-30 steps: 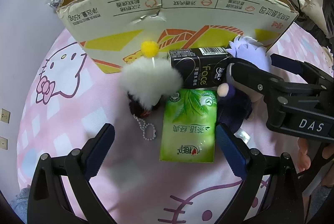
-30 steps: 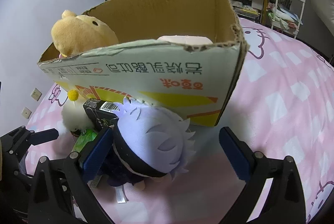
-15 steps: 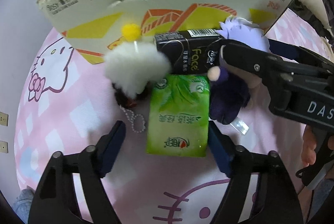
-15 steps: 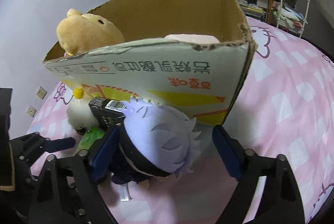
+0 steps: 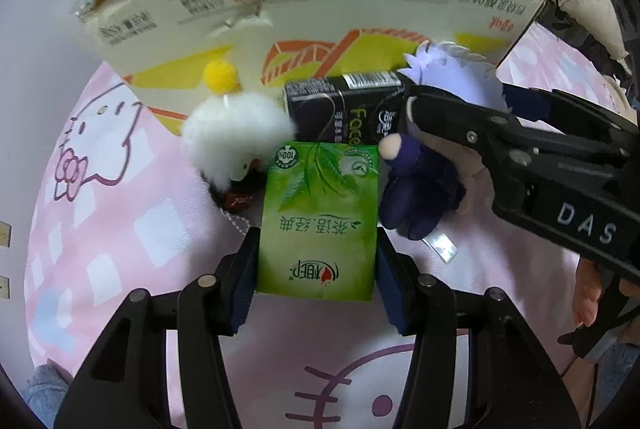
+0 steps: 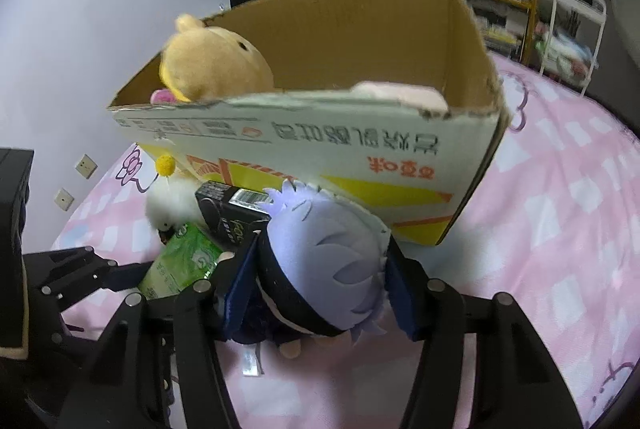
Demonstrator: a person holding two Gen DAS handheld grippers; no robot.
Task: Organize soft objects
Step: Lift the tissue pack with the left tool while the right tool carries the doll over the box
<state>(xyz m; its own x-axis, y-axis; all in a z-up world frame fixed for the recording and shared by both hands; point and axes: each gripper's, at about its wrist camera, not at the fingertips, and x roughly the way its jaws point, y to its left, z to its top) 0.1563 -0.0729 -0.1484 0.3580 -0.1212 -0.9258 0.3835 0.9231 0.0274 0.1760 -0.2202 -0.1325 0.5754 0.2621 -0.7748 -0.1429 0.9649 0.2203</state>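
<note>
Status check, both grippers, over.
Left gripper closed on green tissue pack. Right gripper clamped on lavender-haired plush doll. Black tissue pack and white fluffy keychain crowd the cardboard box.

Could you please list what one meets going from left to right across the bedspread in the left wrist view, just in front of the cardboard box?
Fluffy white plush keychain → green tissue packet → purple-clothed plush doll with lavender hair → black right gripper.
</note>
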